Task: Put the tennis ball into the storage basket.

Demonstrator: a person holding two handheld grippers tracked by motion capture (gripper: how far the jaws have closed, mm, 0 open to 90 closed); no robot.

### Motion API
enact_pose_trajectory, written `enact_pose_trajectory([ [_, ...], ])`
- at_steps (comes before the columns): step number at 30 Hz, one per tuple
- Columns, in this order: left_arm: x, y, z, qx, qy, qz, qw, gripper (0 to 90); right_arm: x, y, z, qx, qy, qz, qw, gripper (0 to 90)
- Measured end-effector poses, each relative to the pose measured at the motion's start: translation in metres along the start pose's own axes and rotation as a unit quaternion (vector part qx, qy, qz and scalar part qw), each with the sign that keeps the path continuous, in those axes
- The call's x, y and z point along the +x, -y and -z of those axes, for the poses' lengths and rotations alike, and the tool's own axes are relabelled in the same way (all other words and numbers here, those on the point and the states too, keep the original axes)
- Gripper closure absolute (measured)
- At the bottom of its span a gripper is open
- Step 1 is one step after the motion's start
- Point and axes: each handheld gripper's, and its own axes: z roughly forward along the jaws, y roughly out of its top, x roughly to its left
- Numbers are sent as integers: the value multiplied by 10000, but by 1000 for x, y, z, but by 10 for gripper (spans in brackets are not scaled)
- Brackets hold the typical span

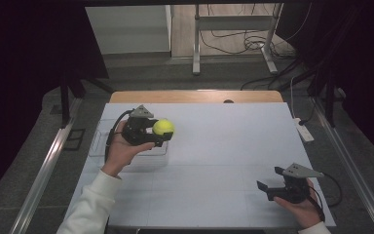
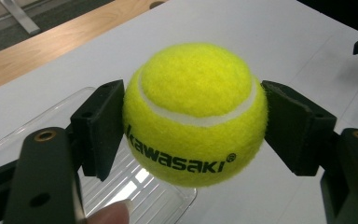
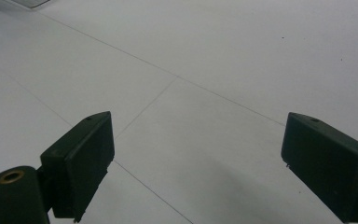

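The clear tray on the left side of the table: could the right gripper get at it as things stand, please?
Probably not easily. The right gripper, jaws open, sits at the table's near right corner, while the clear tray lies far left, and the left gripper, clamping the tennis ball, hangs over its right end.

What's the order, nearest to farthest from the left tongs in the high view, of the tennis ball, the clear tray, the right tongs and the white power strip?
1. Tennis ball: clamped in the left tongs.
2. Clear tray: just beneath and left of them, at the table's left edge.
3. Right tongs: near the front right, open and empty.
4. White power strip: off the table's right edge.
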Motion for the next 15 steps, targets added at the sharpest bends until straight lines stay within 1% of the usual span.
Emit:
enact_pose_trajectory([
  [9,7,1,5,-20,-86,74,9999,259,0,0,1,-16,5,-9,10000,94],
  [15,11,2,9,-37,-168,117,9998,259,0,-1,2,-82,-6,-36,10000,94],
])
